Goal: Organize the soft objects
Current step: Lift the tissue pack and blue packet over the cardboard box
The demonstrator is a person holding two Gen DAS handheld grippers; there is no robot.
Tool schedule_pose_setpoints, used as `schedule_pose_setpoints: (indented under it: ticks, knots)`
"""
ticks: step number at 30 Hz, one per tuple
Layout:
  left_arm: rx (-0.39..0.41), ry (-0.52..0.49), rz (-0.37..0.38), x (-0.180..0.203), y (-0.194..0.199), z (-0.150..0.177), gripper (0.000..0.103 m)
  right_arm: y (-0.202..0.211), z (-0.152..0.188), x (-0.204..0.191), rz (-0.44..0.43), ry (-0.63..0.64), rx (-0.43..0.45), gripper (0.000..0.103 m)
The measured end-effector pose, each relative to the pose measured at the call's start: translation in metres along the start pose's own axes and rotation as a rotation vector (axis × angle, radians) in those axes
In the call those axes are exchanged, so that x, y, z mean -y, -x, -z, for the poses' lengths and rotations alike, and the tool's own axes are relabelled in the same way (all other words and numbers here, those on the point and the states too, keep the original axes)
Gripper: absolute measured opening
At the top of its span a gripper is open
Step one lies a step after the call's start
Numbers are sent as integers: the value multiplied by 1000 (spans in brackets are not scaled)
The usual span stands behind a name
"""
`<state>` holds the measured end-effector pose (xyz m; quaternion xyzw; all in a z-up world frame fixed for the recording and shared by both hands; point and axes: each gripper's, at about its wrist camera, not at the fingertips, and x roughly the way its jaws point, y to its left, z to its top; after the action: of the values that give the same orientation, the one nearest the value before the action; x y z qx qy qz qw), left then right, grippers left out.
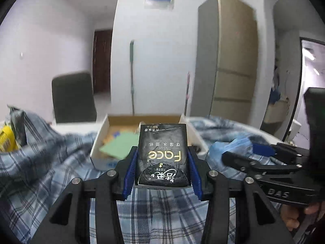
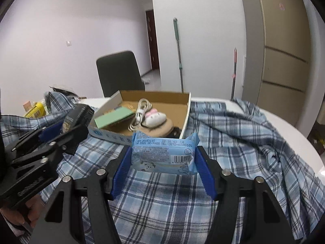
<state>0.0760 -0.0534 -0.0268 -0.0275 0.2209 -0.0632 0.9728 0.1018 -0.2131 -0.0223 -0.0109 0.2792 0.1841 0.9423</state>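
My left gripper is shut on a black "Face" tissue pack, held upright above the blue plaid cloth. In the right wrist view that gripper and its black pack sit at the left. My right gripper is shut on a light blue tissue pack, just in front of the open cardboard box. The box holds a green pad, a white cable, a pink-and-white plush and a tan round pad. From the left wrist, the box lies straight ahead.
The plaid cloth covers a white round table and bunches up at the right. A yellow packet lies far left. A dark chair stands behind the table. A person's hand holds the left gripper.
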Motion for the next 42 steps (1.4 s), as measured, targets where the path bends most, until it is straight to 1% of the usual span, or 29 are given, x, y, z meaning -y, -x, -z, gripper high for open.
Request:
schedule_pose_setpoints:
  ticks: [2, 5, 14, 16, 19, 22, 24, 26, 29, 32, 33, 34, 35, 36, 39, 42]
  knots:
    - [64, -13, 11, 3, 12, 0, 49, 7, -1, -3, 0, 10, 41, 62]
    - [117, -30, 13, 8, 20, -1, 49, 16, -2, -5, 4, 18, 95, 62]
    - [201, -49, 15, 13, 43, 0, 49, 30, -3, -8, 7, 31, 171, 62]
    - [212, -60, -12, 15, 50, -2, 49, 37, -6, -8, 19, 34, 210, 62]
    - [249, -100, -20, 21, 69, -10, 49, 54, -16, -12, 31, 51, 268, 62]
    - [301, -128, -27, 20, 92, -28, 49, 73, -33, -20, 31, 78, 332, 62]
    - [327, -129, -42, 17, 103, -46, 49, 84, -48, -24, 27, 87, 371, 62]
    - [343, -137, -38, 14, 111, -66, 49, 93, -67, -30, 26, 92, 410, 62]
    - [345, -148, -39, 12, 112, -92, 49, 100, -95, -38, 25, 85, 452, 62]
    - [361, -115, -23, 2, 108, -113, 49, 97, -119, -44, 42, 77, 486, 62]
    - [367, -115, -19, -1, 106, -117, 49, 93, -126, -45, 52, 73, 492, 62]
    - [380, -111, -31, -5, 105, -121, 49, 88, -132, -46, 56, 68, 489, 62]
    - [393, -112, -50, -8, 101, -125, 49, 80, -138, -45, 51, 57, 481, 62]
    - [390, -117, -50, -10, 96, -128, 49, 74, -143, -44, 44, 51, 469, 62]
    - [358, -118, -54, -18, 75, -135, 49, 48, -152, -44, 51, 49, 430, 62]
    - [309, -99, -65, -27, 48, -136, 49, 19, -153, -41, 65, 43, 380, 62]
